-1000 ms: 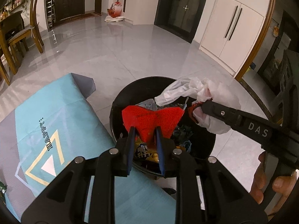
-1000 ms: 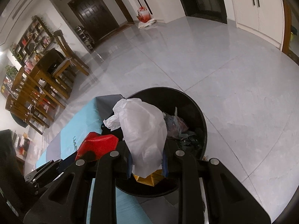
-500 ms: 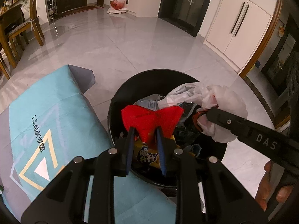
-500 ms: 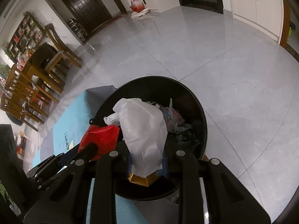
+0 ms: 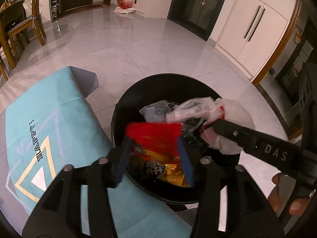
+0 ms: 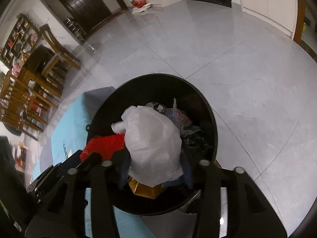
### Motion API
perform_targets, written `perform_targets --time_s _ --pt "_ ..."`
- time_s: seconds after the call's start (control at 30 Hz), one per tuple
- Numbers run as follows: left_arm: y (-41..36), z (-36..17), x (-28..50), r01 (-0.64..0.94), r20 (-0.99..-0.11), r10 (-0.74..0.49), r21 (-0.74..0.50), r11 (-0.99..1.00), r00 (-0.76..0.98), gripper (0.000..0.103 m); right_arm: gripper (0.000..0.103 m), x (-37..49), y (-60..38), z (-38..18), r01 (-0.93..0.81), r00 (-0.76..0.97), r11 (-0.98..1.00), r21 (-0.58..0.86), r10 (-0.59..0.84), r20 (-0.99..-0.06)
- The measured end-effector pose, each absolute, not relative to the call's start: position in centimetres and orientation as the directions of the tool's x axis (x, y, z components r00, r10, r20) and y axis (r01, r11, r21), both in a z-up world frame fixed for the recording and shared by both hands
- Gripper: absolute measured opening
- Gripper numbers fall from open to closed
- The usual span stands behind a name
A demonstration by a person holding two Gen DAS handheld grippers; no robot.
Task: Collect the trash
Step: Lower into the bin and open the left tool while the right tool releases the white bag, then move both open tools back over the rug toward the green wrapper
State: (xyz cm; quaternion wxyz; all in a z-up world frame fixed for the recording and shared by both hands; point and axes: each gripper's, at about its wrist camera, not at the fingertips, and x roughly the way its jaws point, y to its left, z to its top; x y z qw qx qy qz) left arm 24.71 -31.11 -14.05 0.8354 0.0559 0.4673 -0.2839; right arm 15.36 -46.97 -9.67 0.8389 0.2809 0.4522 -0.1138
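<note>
A black round bin (image 5: 158, 87) stands on the floor against a table with a teal cloth (image 5: 49, 119); it holds wrappers, among them a yellow snack bag (image 5: 158, 170). Over the bin, my left gripper (image 5: 153, 140) has its jaws opening, with a red wrapper (image 5: 152, 134) spread loosely between the blue pads. My right gripper (image 6: 155, 162) is beside it over the bin (image 6: 158, 76), jaws also opening, and a crumpled white plastic bag (image 6: 152, 136) bulges between its pads. The red wrapper (image 6: 105, 144) shows at the left in the right wrist view.
Grey tiled floor (image 6: 247, 79) lies open beyond the bin. Wooden chairs (image 5: 33, 19) and a table stand at far left, white cabinet doors (image 5: 251, 27) at right. A red-and-white bag (image 5: 125, 0) sits by the far door. A person's fingers (image 5: 285, 198) hold the right gripper.
Both pairs of jaws have spread apart. The red wrapper has unfolded wider between the left pads, and the white bag has puffed out between the right pads. The left gripper sank slightly toward the bin.
</note>
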Motion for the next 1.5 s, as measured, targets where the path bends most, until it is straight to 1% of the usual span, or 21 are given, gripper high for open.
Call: perform_targets --time_s 0.07,0.1,0.23,0.37,0.4,0.47,0.6,0.63,0.8,0.9,1.0,1.1,1.17,1.27,1.37,1.5 --pt "-30.9 -13.7 24.6 0.529 -0.803 -0.435 -0.180 0.829 0.407 0.060 0.051 15.2 -47.2 -9.6 0.450 0.574 0.809 0.377 0.061 -0.817" --pt "-30.8 -13.6 24.6 0.528 -0.800 -0.439 -0.185 0.829 0.409 0.063 0.052 15.1 -47.3 -9.5 0.453 0.579 0.805 0.382 0.060 -0.813" --pt "-30.0 -12.6 24.2 0.521 -0.778 -0.466 -0.214 0.826 0.420 0.068 0.055 14.8 -47.5 -9.4 0.450 0.597 0.795 0.406 0.070 -0.799" --pt "-28.3 -11.4 23.4 0.508 -0.748 -0.500 -0.253 0.823 0.437 0.076 0.055 14.5 -47.4 -9.0 0.443 0.627 0.787 0.429 0.070 -0.776" --pt "-27.5 -11.1 23.1 0.502 -0.740 -0.504 -0.260 0.825 0.445 0.079 0.055 14.5 -47.3 -8.8 0.436 0.635 0.786 0.438 0.076 -0.769" --pt "-26.2 -10.7 22.6 0.493 -0.732 -0.507 -0.266 0.828 0.456 0.082 0.055 14.5 -46.6 -8.6 0.411 0.649 0.791 0.454 0.096 -0.754" --pt "-23.1 -10.2 21.6 0.457 -0.726 -0.482 -0.256 0.852 0.491 0.087 0.055 15.0 -44.2 -7.7 0.340 0.669 0.823 0.455 0.128 -0.732" --pt "-22.2 -10.1 21.3 0.448 -0.726 -0.470 -0.247 0.859 0.502 0.090 0.055 15.1 -43.7 -7.5 0.324 0.672 0.831 0.452 0.134 -0.728" --pt "-18.3 -9.3 20.4 0.398 -0.730 -0.412 -0.206 0.894 0.546 0.097 0.059 15.8 -40.3 -6.6 0.239 0.678 0.873 0.424 0.162 -0.717" --pt "-15.8 -9.2 20.1 0.359 -0.736 -0.375 -0.191 0.914 0.563 0.099 0.061 16.0 -38.2 -6.3 0.199 0.681 0.893 0.403 0.170 -0.712" --pt "-13.5 -8.9 19.8 0.315 -0.746 -0.333 -0.173 0.933 0.576 0.099 0.064 16.2 -36.5 -6.2 0.171 0.683 0.903 0.395 0.180 -0.708" --pt "-11.0 -8.8 19.6 0.272 -0.753 -0.299 -0.165 0.948 0.586 0.100 0.071 16.5 -34.4 -5.9 0.140 0.685 0.913 0.384 0.190 -0.703" --pt "-9.5 -8.7 19.5 0.248 -0.757 -0.283 -0.164 0.955 0.589 0.100 0.078 16.8 -32.9 -5.9 0.116 0.684 0.921 0.371 0.197 -0.703" --pt "-6.2 -8.9 19.6 0.187 -0.772 -0.250 -0.171 0.967 0.585 0.100 0.084 17.7 -30.7 -6.0 0.067 0.668 0.933 0.353 0.220 -0.711" --pt "-1.3 -9.8 20.1 0.060 -0.805 -0.176 -0.173 0.983 0.567 0.100 0.088 18.3 -27.7 -6.4 -0.007 0.636 0.936 0.352 0.276 -0.720" --pt "5.0 -11.1 20.2 -0.084 -0.837 -0.105 -0.177 0.981 0.537 0.100 0.089 19.5 -23.3 -7.2 -0.122 0.571 0.928 0.353 0.356 -0.740"
